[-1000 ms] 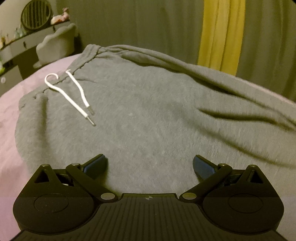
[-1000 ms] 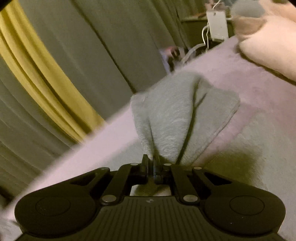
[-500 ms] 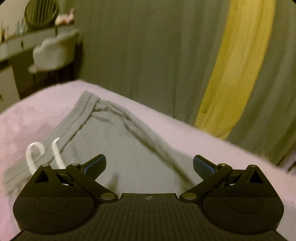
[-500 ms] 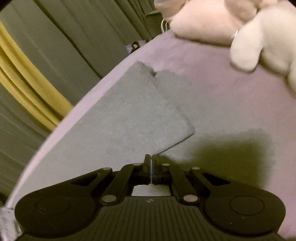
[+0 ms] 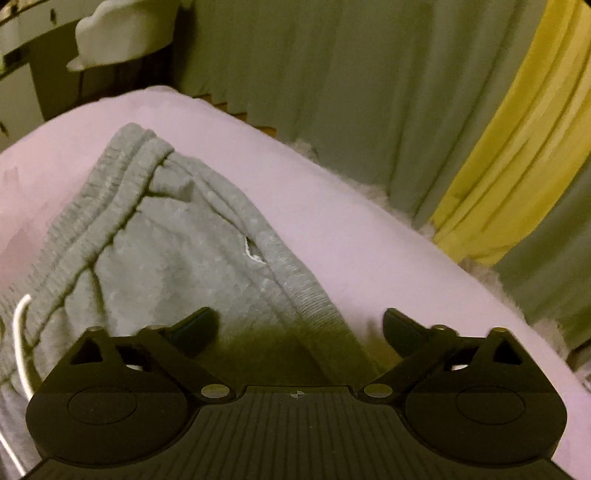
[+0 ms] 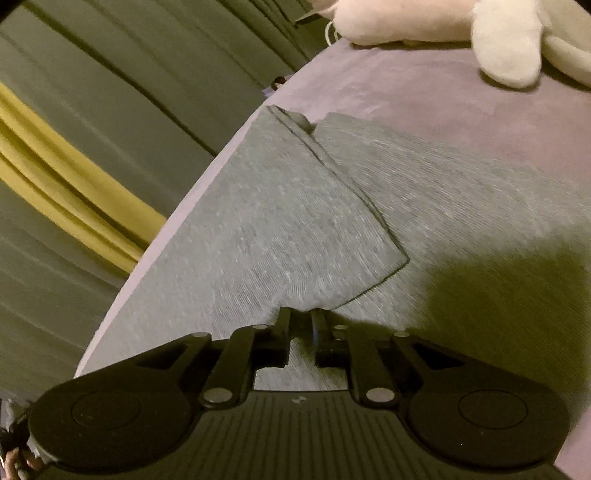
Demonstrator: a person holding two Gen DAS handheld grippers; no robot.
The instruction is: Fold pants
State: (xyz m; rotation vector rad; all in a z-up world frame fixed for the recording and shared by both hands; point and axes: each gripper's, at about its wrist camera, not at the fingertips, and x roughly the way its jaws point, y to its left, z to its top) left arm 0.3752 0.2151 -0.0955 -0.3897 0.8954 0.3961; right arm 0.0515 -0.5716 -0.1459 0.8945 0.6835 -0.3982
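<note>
On the lilac bed (image 5: 369, 236), your grey pants (image 5: 177, 251) lie soft and floppy. Your left gripper (image 5: 301, 326) hangs spread above the side seam; grip there. Your right gripper (image 6: 301, 321) has its fingers slightly parted around the leg hem.

pants (image 5: 177, 251) on bed (image 5: 369, 236), one leg (image 6: 295, 221) over the other | curtain (image 5: 332, 81) behind bed | plush toy (image 6: 506, 44) on bed beyond leg ends | chair (image 5: 122, 33) far left
</note>
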